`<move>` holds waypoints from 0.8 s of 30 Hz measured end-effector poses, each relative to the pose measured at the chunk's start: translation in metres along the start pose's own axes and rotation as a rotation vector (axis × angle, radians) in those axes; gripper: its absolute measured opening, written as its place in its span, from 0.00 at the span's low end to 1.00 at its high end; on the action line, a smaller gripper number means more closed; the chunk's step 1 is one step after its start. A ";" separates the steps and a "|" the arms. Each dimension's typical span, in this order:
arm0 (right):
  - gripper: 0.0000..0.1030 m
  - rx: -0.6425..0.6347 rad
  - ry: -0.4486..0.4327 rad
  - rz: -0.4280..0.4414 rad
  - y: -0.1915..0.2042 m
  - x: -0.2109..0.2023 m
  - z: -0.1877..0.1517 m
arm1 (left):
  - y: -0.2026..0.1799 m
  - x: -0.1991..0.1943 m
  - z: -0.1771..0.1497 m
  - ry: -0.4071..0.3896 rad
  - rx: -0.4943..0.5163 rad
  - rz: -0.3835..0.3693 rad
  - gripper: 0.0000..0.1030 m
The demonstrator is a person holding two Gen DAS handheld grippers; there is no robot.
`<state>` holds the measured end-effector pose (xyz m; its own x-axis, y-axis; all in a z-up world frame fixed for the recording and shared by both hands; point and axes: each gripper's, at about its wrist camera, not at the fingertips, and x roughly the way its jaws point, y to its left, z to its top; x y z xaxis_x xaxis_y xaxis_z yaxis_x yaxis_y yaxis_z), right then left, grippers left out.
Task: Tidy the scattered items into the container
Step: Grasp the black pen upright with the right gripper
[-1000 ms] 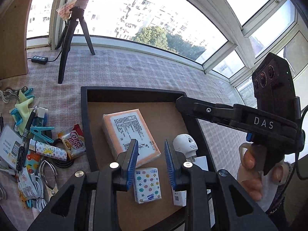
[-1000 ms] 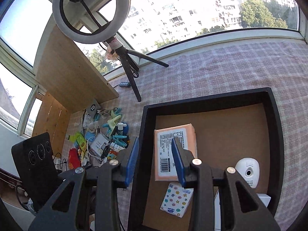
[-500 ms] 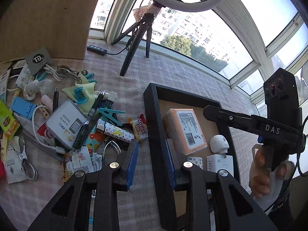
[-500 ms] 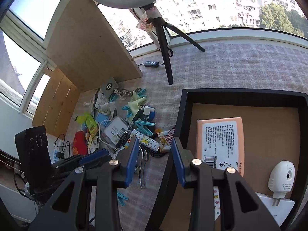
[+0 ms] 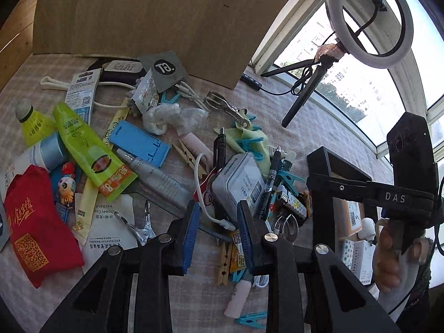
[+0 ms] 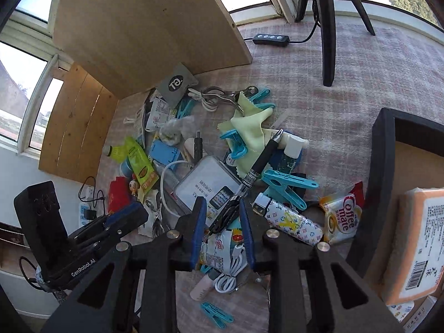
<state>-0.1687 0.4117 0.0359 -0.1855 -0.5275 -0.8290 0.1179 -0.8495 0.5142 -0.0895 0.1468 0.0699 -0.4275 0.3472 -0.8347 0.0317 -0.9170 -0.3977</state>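
Both grippers hung over the pile of clutter (image 6: 222, 149) on the checked cloth, with the black tray (image 6: 371, 183) off to its right. Right gripper (image 6: 220, 233) was closing with the black pen (image 6: 258, 166) between its blue pads, not squeezing it yet. Left gripper (image 5: 217, 236) sat partly apart, holding nothing, above a white cable (image 5: 211, 213).

The scattered items (image 6: 222, 166) lie heaped and overlapping on the checked cloth (image 6: 347, 77), leaving no bare gap inside the pile. A leaning wooden board (image 6: 144, 22) walls its far side, and the black container (image 6: 369, 194) closes the right. Open cloth runs beyond the pile toward the window, broken only by the tripod leg (image 6: 327, 41) and its cable switch (image 6: 270, 38).
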 end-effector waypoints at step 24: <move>0.17 0.086 0.099 -0.176 0.001 0.064 0.033 | 0.024 0.042 0.028 0.074 -0.038 -0.051 0.25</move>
<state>-0.2122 0.3771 -0.0096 -0.0989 -0.3716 -0.9231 0.0074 -0.9279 0.3727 -0.1317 0.1338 0.0354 -0.3614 0.4086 -0.8381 0.0464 -0.8899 -0.4538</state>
